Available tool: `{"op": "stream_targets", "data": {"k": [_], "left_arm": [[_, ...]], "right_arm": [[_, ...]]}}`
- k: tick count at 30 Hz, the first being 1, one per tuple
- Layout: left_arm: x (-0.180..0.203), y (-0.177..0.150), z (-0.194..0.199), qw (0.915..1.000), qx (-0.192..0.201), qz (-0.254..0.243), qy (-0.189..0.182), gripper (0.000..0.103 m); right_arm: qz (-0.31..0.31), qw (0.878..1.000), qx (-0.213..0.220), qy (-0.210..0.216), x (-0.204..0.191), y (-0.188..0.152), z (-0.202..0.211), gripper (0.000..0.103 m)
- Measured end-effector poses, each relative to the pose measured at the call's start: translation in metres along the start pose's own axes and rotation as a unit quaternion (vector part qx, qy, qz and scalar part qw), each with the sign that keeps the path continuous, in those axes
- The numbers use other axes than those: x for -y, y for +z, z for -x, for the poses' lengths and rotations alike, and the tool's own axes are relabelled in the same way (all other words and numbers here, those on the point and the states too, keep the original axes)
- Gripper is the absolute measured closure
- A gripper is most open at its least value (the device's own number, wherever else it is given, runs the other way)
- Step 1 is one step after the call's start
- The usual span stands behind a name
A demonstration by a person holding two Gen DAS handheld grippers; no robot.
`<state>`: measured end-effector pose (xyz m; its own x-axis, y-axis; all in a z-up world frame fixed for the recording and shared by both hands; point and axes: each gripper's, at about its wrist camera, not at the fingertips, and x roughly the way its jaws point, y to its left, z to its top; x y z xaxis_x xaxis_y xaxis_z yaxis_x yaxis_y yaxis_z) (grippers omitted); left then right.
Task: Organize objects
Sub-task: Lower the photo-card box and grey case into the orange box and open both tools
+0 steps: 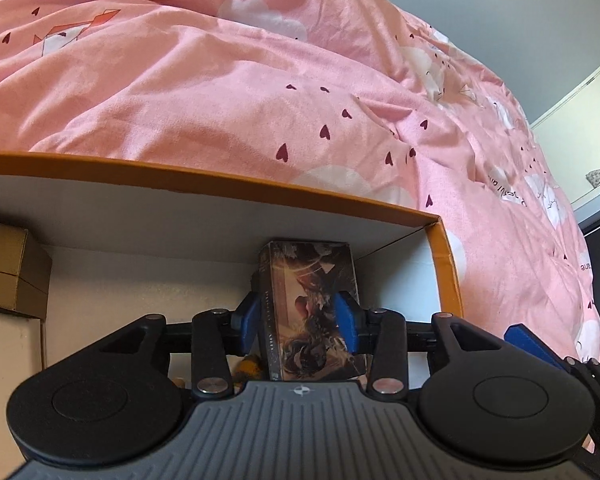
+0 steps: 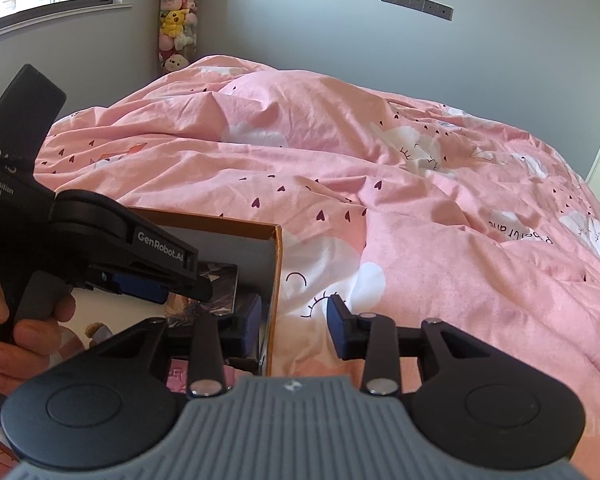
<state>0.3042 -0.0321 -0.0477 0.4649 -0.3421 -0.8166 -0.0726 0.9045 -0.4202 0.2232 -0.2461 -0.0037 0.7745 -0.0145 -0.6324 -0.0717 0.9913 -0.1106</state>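
Pink bedding printed with small hearts and white clouds is covering the bed (image 2: pixel 440 208), and an orange-rimmed cardboard box (image 1: pixel 446 264) is sitting on it with its white inside facing up. Inside, against the far wall near the right corner, a dark illustrated card box (image 1: pixel 312 312) is standing between the blue pads (image 1: pixel 346 320) of the left claw (image 1: pixel 298 322). That claw is standing partly open: the pads are lying just beside the card box's sides, and whether they are pressing on it cannot be told. Brown cartons (image 1: pixel 8 272) are lying by the box's left wall. In the right wrist view, the right claw (image 2: pixel 294 326) is hanging partly open and empty, straddling the box's right wall. A hand (image 2: pixel 4 320) is holding the left claw's handle.
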Motion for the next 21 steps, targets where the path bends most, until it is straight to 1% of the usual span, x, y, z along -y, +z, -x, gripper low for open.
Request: {"op": "stream_targets", "data": {"k": [2,3,8,12,14,18,21], "left_arm": [[-0.003,0.0,-0.003,0.9999,-0.01,0.003,-0.009,0.057],[-0.004,0.0,-0.005,0.9997,-0.017,0.007,-0.016,0.066],[-0.007,-0.002,-0.011,0.9985,-0.021,0.025,-0.043,0.073],[-0.003,-0.001,-0.018,0.9966,-0.027,0.045,-0.063,0.074],[-0.002,-0.001,-0.019,0.9969,-0.024,0.047,-0.058,0.074],[-0.003,-0.003,-0.012,0.9966,-0.019,0.049,-0.063,0.074],[0.006,-0.008,0.006,0.9987,0.011,0.022,-0.044,0.074]], "right_arm": [[0.001,1.0,0.001,0.0,0.0,0.0,0.001,0.064],[0.002,1.0,0.001,0.001,0.0,0.0,0.001,0.064],[-0.001,1.0,-0.012,0.003,0.0,-0.002,-0.005,0.064],[-0.004,1.0,-0.024,0.005,0.001,-0.003,-0.009,0.064],[-0.004,1.0,-0.025,0.004,0.001,-0.004,-0.009,0.064],[-0.002,1.0,-0.022,0.006,0.0,-0.004,-0.005,0.064],[0.0,1.0,-0.014,0.01,-0.001,-0.004,0.0,0.064]]}}
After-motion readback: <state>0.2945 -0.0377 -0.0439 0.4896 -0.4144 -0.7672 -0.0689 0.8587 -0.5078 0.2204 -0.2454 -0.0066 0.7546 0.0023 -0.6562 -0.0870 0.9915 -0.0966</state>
